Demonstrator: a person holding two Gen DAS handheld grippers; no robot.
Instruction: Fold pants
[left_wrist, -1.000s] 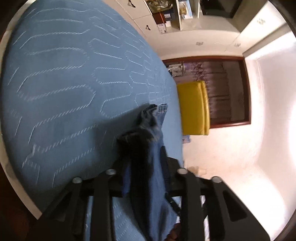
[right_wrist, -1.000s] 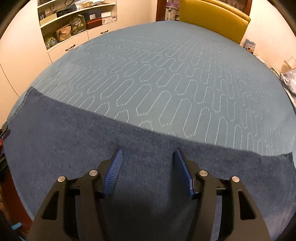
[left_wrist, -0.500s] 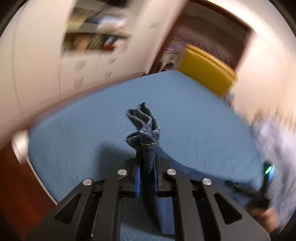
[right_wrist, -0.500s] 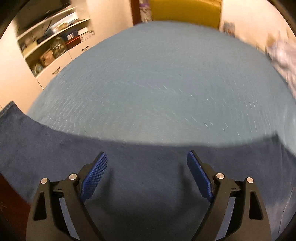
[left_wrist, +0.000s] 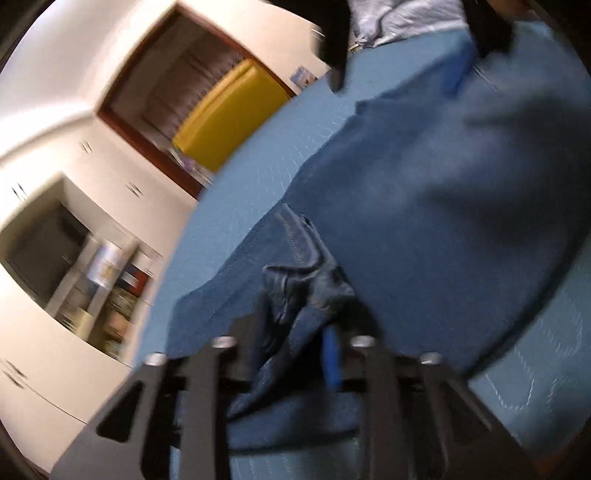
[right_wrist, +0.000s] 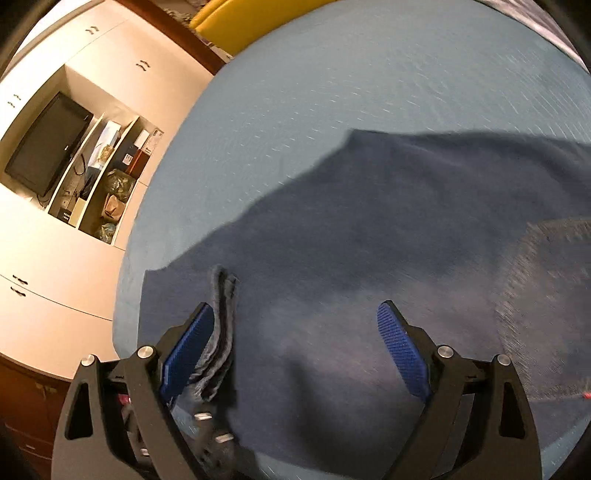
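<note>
Across the lower and right part of both views, the pants (right_wrist: 369, 258) lie as a broad sheet of dark blue denim on a bed (right_wrist: 369, 74) with a light blue quilted cover. Their upper edge runs diagonally from lower left to upper right in the right wrist view. At far right of that view a paler panel with visible weave shows on the cloth. A bunched strip of hem or waistband stands up at lower left, lying against the inner face of the left blue pad.

Left tongs (left_wrist: 295, 350): a crumpled wad of denim with stitched seams sits between the jaws at lower centre of the left wrist view. The jaws have just been opening; motion blur prevents telling whether the pads press on the cloth.

Right tongs (right_wrist: 295, 347): jaws have just been opening and stand wide apart over the flat denim, gripping nothing.

Background, upper left: white cabinets (right_wrist: 55, 258), a dark screen (right_wrist: 44, 144), and a yellow chair (left_wrist: 229, 114).
</note>
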